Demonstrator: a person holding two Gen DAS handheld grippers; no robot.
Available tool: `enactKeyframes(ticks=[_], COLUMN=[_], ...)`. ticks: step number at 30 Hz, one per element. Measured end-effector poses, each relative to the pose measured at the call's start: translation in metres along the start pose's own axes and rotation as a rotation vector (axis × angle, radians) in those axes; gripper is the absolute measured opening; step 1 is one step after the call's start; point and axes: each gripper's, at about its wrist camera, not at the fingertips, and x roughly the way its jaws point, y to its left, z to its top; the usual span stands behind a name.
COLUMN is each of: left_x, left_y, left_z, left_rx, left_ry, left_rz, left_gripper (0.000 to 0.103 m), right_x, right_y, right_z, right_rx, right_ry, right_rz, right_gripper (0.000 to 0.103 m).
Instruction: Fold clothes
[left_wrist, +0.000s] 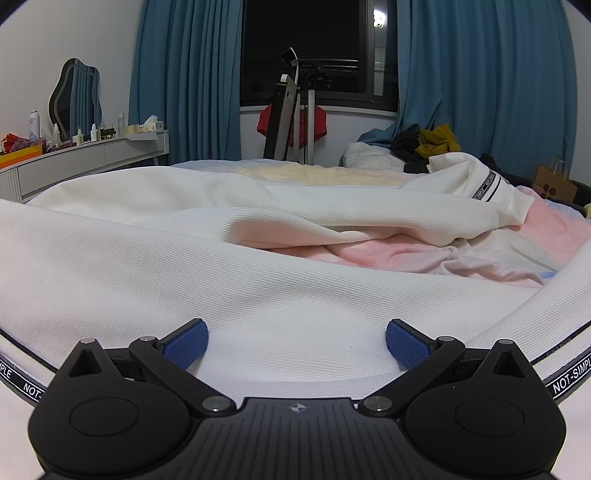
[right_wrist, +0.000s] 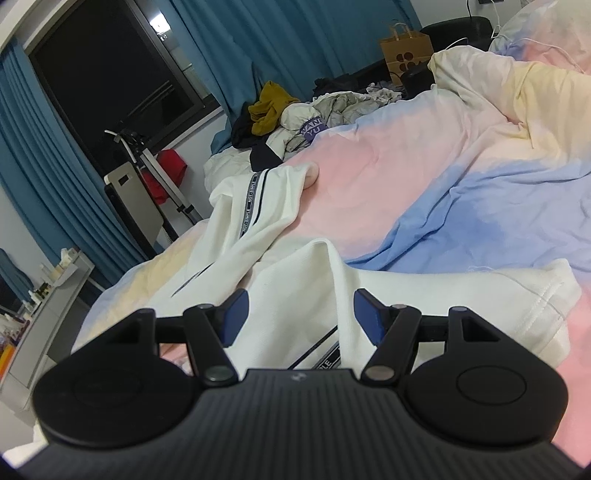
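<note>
Left wrist view: table (left_wrist: 110, 151) with bottles, upper left. White garment (left_wrist: 258, 295) spread across frame centre on bed (left_wrist: 535, 229). Left gripper (left_wrist: 296, 343) bottom centre, fingers (left_wrist: 188, 341) wide apart over fabric, nothing clamped.

Right wrist view: garment's striped part runs centre-left. Right gripper (right_wrist: 300, 317) bottom centre, fingers (right_wrist: 236, 314) spread, raised fabric ridge between them, pads not pressing. Clothes pile (right_wrist: 295, 110) upper centre.

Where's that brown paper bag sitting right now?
The brown paper bag stands on the floor beyond the bed's far edge, against the blue curtain; it's top right in the right wrist view and at the far right edge in the left.
</note>
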Motion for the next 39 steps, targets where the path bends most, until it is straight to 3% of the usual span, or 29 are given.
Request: enactKeyframes(ticks=[15,21,30,36,39], left_x=[0.0,0.0,0.0,-0.001,0.0], left_y=[0.0,0.0,-0.001,-0.001,-0.002], left_z=[0.0,0.0,0.0,-0.001,-0.002], left_rx=[0.0,0.0,-0.001,-0.004,-0.006], left_ry=[0.001,0.001,0.001,-0.005,-0.01], left_rz=[0.001,0.001,0.002,0.002,0.003], left_gripper=[0.103,0.103,0.103,0.103,0.103], right_x=[0.0,-0.004,0.002,0.017,0.021], right_y=[-0.002,-0.007,-0.015,-0.013,-0.027], right_z=[0.001,0.0,-0.023,-0.036,-0.041], right_rx=[0.028,0.087,0.32,0.342,0.413], right_ry=[0.014,0.034,0.215,0.289,0.318], right_rz=[0.018,0.072,0.257,0.232,0.184], right_gripper=[0.067,0.067,0.066,0.066,0.066])
